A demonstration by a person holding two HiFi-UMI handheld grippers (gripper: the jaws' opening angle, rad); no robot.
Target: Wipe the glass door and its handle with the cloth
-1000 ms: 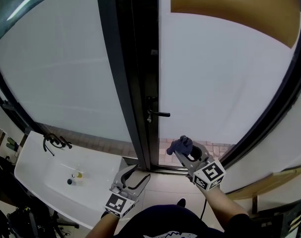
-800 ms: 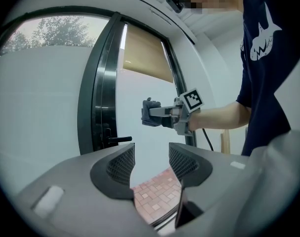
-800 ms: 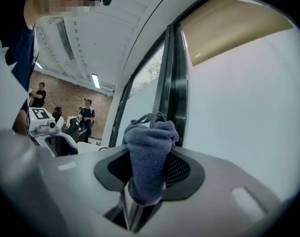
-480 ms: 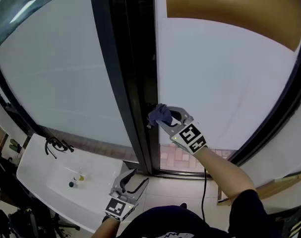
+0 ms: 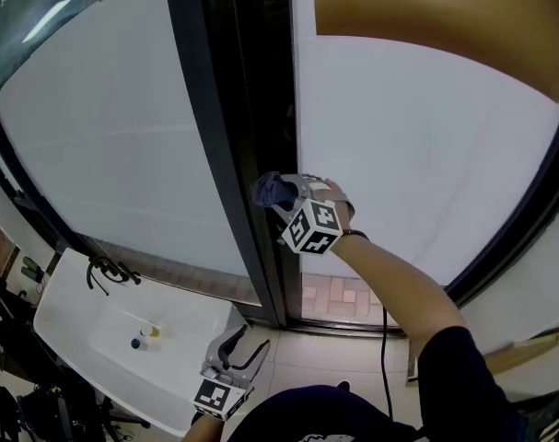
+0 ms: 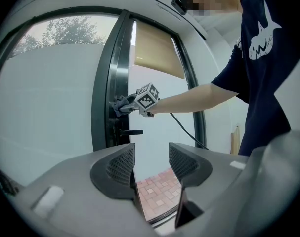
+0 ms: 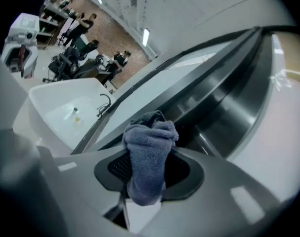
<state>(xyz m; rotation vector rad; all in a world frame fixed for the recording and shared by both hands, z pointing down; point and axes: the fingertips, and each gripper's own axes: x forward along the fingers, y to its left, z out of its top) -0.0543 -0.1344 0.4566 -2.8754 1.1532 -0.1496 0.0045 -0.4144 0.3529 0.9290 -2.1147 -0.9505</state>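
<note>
A white sink (image 5: 95, 313) with a black faucet (image 5: 109, 270) sits lower left, two small objects (image 5: 133, 343) in its basin, a tan blind (image 5: 426, 17) upper right.

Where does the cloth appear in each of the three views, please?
Head view: centre, cloth in the right gripper, at the dark door frame.
Left gripper view: left of centre, small cloth at the frame.
Right gripper view: lower centre, cloth clamped between the jaws, frame behind.
Shared landmark: the dark door frame.
</note>
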